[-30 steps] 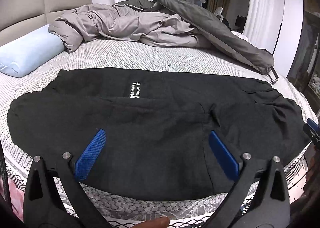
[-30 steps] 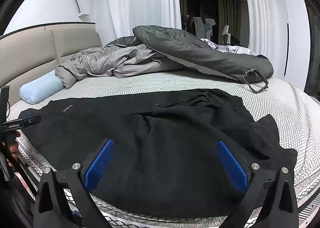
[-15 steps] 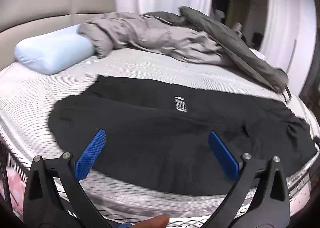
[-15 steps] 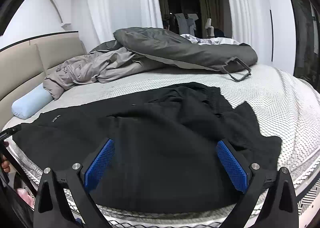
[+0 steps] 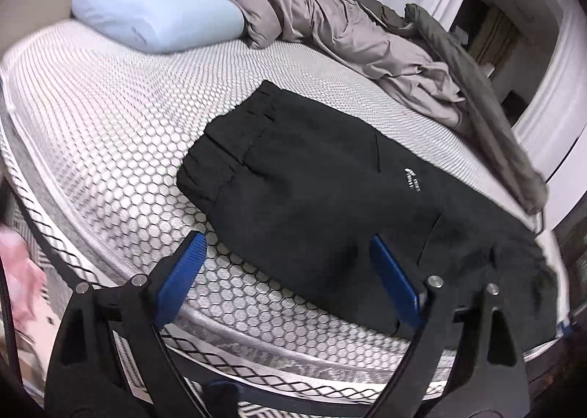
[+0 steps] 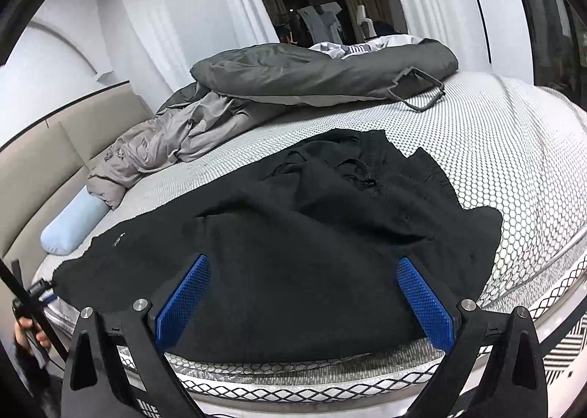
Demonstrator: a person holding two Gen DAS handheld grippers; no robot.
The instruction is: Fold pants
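Soft black pants (image 5: 330,205) lie rumpled on the honeycomb-textured mattress (image 5: 110,117). Left gripper (image 5: 286,271), tilted down, has just narrowed slightly, still spread, empty; right gripper (image 6: 301,293) spread above the fabric.

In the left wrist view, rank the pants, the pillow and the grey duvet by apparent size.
1. Pants, largest, though nearest the camera.
2. Duvet.
3. Pillow, smallest, though the duvet may cover its right end.

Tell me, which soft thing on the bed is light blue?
The pillow by the headboard. The pants are black, and the rumpled blankets are grey.
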